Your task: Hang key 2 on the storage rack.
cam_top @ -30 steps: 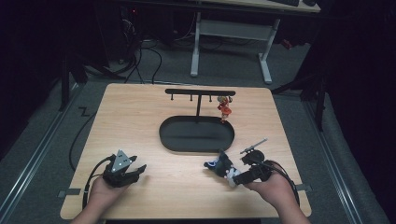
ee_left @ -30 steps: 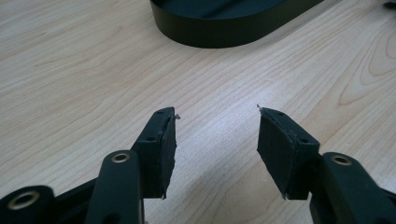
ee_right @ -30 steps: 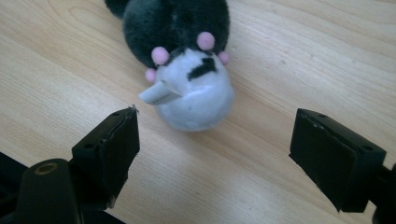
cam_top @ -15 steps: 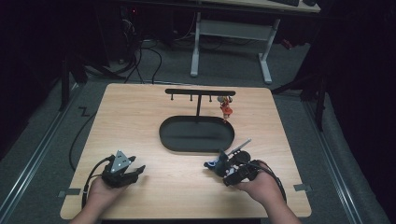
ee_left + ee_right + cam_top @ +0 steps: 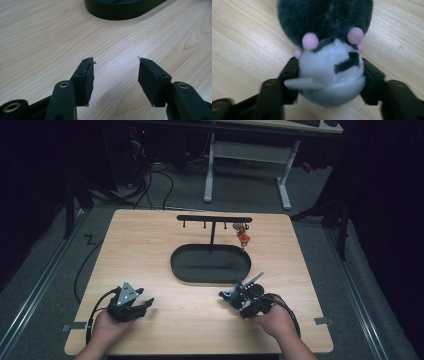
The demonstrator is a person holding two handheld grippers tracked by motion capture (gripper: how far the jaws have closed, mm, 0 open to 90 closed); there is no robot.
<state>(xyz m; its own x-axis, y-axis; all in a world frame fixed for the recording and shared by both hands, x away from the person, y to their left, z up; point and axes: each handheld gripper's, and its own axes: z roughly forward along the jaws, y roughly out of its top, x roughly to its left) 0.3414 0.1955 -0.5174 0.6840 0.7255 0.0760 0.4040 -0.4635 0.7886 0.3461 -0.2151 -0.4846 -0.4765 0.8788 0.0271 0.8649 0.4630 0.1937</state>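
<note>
A small plush toy (image 5: 329, 47), dark grey on top with a white part and pink spots, lies on the wooden table (image 5: 150, 245) at the front right. My right gripper (image 5: 329, 72) has just been closing and its pads press the white part from both sides. In the high view this gripper (image 5: 236, 298) points left with the plush toy (image 5: 228, 294) at its tips. My left gripper (image 5: 145, 304) rests near the front left, and in its own view the left gripper (image 5: 115, 67) is open with bare wood between the jaws.
A black oval tray (image 5: 175, 265) sits mid-table, and its wall (image 5: 120, 12) lies ahead of the left gripper. Behind it stands a black hook rack (image 5: 214, 218) with a red charm (image 5: 243, 238) hanging at its right end. Cables trail from both grippers.
The right hand came down and a little left onto the plush toy, and its jaws closed around it. The left hand stayed still.
</note>
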